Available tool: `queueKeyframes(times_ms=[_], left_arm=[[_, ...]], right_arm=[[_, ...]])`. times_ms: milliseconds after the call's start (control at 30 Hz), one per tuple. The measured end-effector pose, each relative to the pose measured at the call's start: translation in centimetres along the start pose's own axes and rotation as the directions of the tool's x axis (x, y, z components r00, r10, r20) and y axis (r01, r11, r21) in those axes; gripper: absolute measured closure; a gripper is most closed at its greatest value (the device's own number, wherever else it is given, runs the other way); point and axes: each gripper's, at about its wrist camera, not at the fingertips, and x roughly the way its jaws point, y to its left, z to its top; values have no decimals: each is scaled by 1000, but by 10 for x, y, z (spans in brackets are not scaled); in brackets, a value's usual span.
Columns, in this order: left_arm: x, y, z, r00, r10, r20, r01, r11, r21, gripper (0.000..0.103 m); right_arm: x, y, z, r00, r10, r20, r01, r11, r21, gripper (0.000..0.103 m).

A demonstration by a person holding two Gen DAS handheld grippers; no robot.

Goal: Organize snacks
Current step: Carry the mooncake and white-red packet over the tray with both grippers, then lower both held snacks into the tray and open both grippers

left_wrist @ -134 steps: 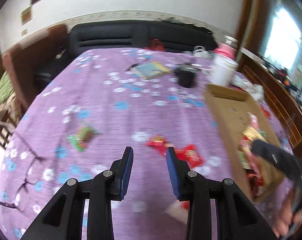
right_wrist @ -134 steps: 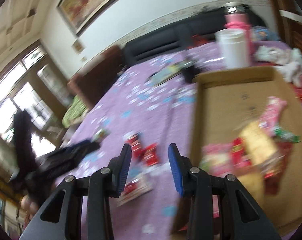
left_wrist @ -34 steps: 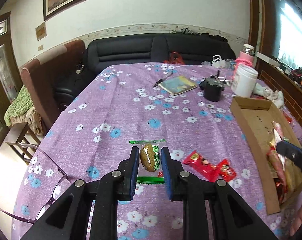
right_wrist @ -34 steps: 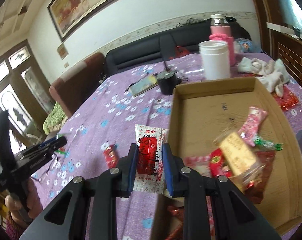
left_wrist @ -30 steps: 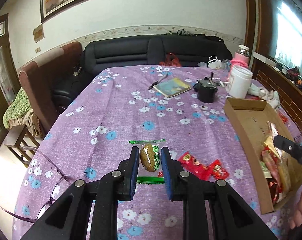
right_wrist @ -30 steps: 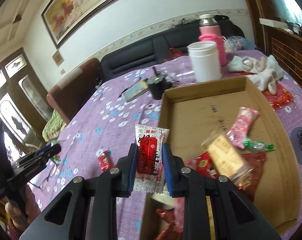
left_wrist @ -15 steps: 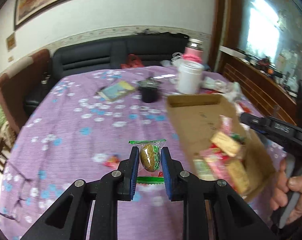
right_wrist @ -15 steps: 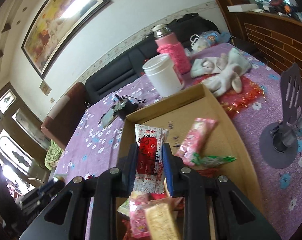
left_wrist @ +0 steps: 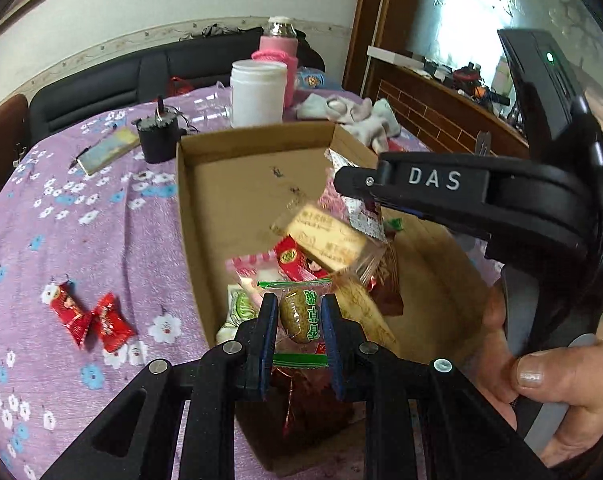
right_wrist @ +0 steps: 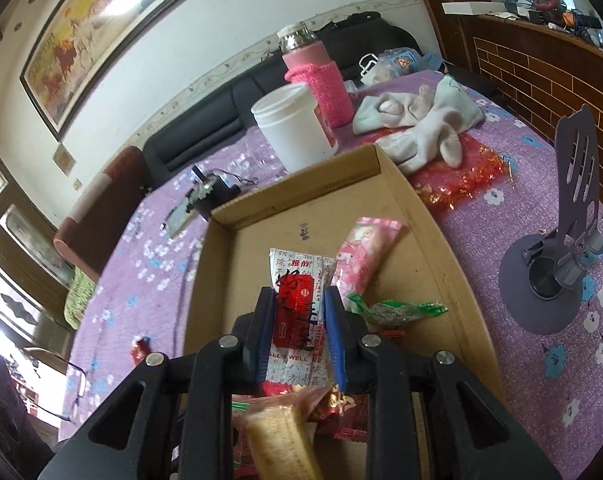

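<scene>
My left gripper (left_wrist: 299,312) is shut on a green-edged clear snack packet (left_wrist: 301,316) and holds it over the near end of the cardboard box (left_wrist: 229,188). My right gripper (right_wrist: 297,312) is shut on a red and white snack packet (right_wrist: 299,300) and holds it above the box (right_wrist: 413,264), over the snacks inside. The right gripper also shows in the left wrist view (left_wrist: 355,188), above the box. Several wrapped snacks lie in the box, among them a pink packet (right_wrist: 367,252) and a biscuit pack (left_wrist: 325,240). Two red candies (left_wrist: 87,318) lie on the purple tablecloth left of the box.
A white jar (left_wrist: 257,92), a pink-sleeved bottle (right_wrist: 317,76), a black device (left_wrist: 157,136) and a booklet (left_wrist: 105,152) stand beyond the box. White cloth (right_wrist: 421,120) and red foil (right_wrist: 457,180) lie right of it. A grey phone stand (right_wrist: 557,264) stands at far right. Glasses (right_wrist: 75,380) lie at the table's left edge.
Both grippers closed on packets earlier and carried them from the tablecloth to above the box. In the last half second both moved further over the box's contents.
</scene>
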Motion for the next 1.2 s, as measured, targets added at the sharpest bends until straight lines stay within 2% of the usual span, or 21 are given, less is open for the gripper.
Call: queueKeyframes(times_ms=[533, 1200], left_arm=[[6, -9, -10, 999, 45, 25, -46, 998, 50, 81], [1, -25, -20, 991, 108, 80, -118, 985, 129, 81]], right_arm=[[16, 4, -8, 997, -60, -51, 58, 997, -51, 79], [22, 8, -12, 994, -78, -75, 72, 995, -75, 79]])
